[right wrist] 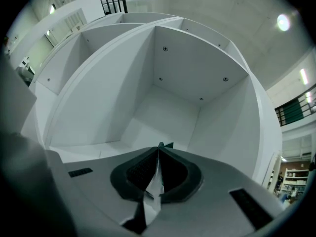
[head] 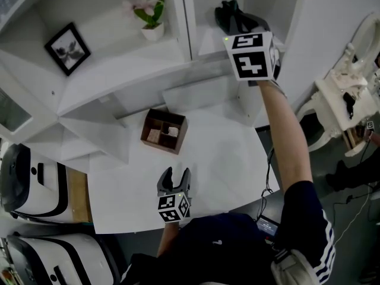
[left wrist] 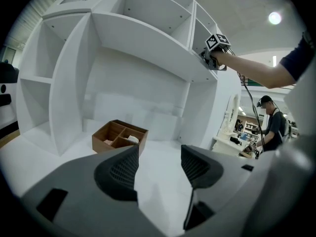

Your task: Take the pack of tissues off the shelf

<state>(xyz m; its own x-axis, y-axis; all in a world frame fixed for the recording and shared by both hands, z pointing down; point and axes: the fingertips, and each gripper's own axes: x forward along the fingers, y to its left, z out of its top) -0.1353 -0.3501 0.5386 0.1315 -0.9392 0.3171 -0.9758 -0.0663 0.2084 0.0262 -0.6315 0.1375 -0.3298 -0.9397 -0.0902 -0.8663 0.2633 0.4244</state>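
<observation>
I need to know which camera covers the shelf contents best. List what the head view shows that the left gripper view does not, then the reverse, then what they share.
Only the head view: a framed picture and a potted plant, both on the shelving.
Only the left gripper view: a person in a cap in the background, and a ceiling light.
Both: the white shelf, the wooden box on the table, the left gripper with its tongs apart and empty, and the right gripper inside an upper compartment.
</observation>
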